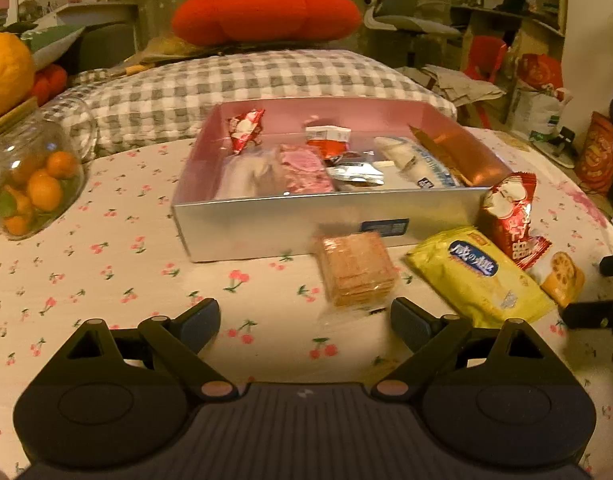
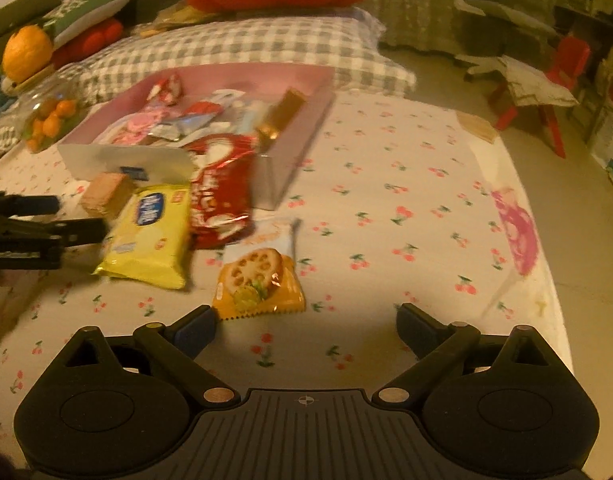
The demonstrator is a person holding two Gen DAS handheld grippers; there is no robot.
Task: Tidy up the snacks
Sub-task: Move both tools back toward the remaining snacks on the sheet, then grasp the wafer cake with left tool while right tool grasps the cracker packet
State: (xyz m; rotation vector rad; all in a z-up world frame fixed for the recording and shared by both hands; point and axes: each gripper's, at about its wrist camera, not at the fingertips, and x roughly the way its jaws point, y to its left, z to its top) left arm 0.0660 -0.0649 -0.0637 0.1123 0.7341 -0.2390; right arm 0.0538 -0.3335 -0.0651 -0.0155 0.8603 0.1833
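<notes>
The silver box [image 1: 290, 216] with its pink lining sits at the centre of the left wrist view, already holding several wrapped snacks; four more lie on the cherry-print tablecloth [image 1: 106, 280] along its near wall and right corner.

The red packet [image 1: 510, 216] leans against the box's right corner and overlaps the yellow packet [image 1: 478, 276] in the lower right. Lifting either one would likely drag or tip the other.

The clear-wrapped wafer stack [image 1: 356, 268], lower centre, has slippery film, so a pinch on its edge could slide off.

The orange lotus-root chip packet [image 2: 258, 284] lies just ahead of the right gripper [image 2: 306, 324], nearer its left finger than the middle, so a straight closure may only nudge it aside.

Both grippers are released and hold nothing: the left gripper [image 1: 306, 320] has its jaws spread wide over bare cloth just short of the wafers, and the right's are equally spread.

The two tools work close together at the packets and could collide.

Motion blur smears most packet print, and the box's near wall hides the items lying behind it.
</notes>
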